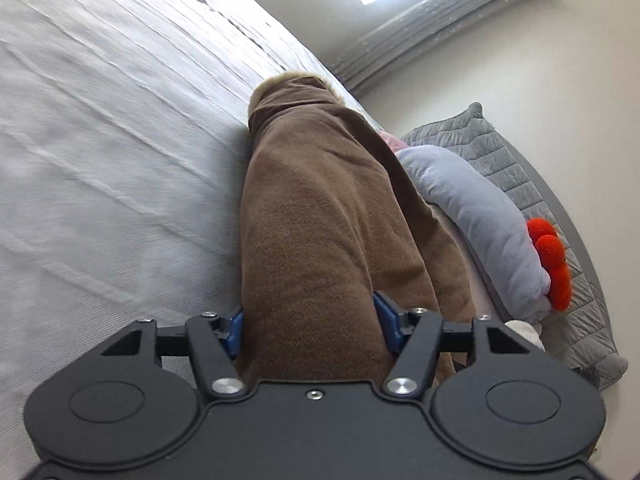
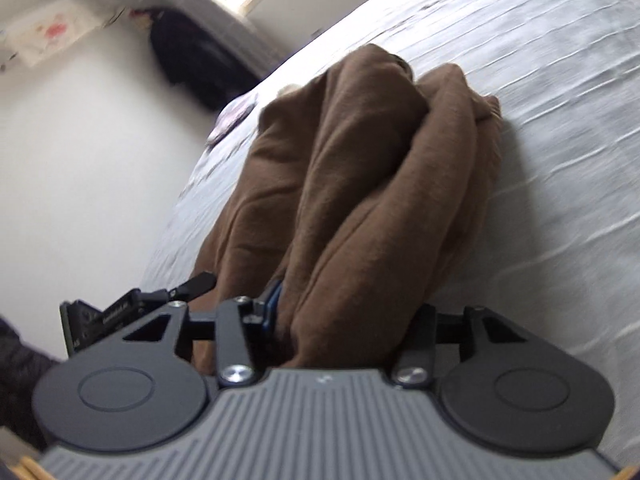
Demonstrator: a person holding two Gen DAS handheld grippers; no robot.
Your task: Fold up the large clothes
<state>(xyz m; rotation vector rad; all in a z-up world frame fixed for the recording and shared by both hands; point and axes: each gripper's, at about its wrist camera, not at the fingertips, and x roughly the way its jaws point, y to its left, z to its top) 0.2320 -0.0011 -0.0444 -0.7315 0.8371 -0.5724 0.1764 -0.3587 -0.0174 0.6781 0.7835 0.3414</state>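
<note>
The left gripper [image 1: 308, 328] is clamped on a thick bunch of the brown garment [image 1: 320, 220], which trails onto the grey bed cover [image 1: 100, 140]. The right gripper [image 2: 344, 320] likewise grips bunched folds of this garment.

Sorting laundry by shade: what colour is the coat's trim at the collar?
Pale cream-beige fur trim on the brown coat, clearest in the left wrist view.
</note>
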